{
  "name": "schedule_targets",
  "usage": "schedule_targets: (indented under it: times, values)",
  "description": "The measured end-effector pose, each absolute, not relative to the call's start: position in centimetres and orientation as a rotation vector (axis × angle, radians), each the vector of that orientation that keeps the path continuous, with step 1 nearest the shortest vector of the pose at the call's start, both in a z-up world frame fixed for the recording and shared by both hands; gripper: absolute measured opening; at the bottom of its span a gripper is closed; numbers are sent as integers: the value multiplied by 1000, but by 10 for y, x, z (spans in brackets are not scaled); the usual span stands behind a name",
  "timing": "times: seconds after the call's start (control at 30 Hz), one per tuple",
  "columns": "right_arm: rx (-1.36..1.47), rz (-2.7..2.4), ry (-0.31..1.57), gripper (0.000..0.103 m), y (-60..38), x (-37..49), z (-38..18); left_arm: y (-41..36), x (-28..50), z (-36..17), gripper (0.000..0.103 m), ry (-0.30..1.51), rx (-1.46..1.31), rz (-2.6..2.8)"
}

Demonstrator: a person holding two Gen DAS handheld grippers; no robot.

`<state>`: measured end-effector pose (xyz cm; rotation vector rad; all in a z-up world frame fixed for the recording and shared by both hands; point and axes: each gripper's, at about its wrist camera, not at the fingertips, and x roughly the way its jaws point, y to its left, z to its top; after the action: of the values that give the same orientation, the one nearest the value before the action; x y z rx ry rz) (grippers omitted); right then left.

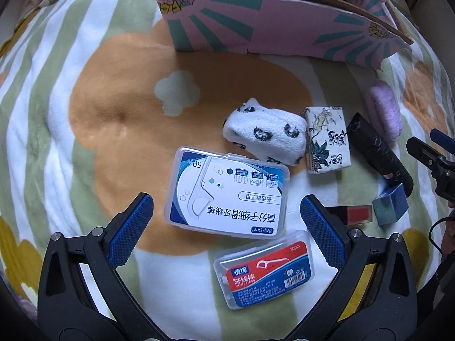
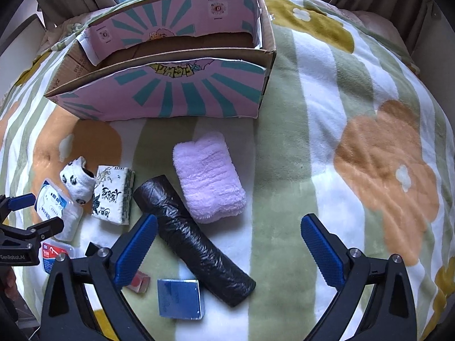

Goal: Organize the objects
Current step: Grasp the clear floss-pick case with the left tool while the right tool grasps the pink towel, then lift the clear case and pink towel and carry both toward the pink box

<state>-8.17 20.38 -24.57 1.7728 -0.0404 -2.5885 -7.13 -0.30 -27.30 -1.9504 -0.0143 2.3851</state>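
Left tool wide open, empty; right tool likewise.

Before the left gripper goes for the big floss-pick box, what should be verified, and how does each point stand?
1. Left gripper open: ok, jaws spread wide, nothing held.
2. Large floss box between the fingers: ok, lying flat on the blanket.
3. Small red floss box clear of it: cannot tell, edges look close.
4. Cardboard box open with room: ok, no items seen inside.
5. Right gripper out of the way: ok, open above the black bag roll.
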Motion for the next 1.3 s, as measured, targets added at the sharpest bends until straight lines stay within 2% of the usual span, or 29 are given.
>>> schedule_targets:
  times: [0.27,0.4,0.5,0.53,0.7,1.03,1.3]
  values:
    - [1762,-2545,10,93,199,-120,-268,3,-82,-301,102,2,-1997,2356]
    - [1774,-2513,13,81,197,-130,-278,4,-87,-304,101,-6,-1997,2365]
    - [1795,-2485,14,71,196,-135,-286,4,-91,-305,92,-9,-2005,2369]
    - [1801,-2475,12,64,196,-136,-288,5,-92,-306,92,-8,-2010,2365]
    - [1809,-2432,3,47,192,-135,-292,6,-95,-307,92,-14,-2008,2367]
    - [1802,-2431,11,44,194,-123,-286,9,-101,-300,92,-36,-1986,2375]
    - [1755,-2475,-13,44,198,-108,-254,15,-108,-269,92,-54,-1923,2428]
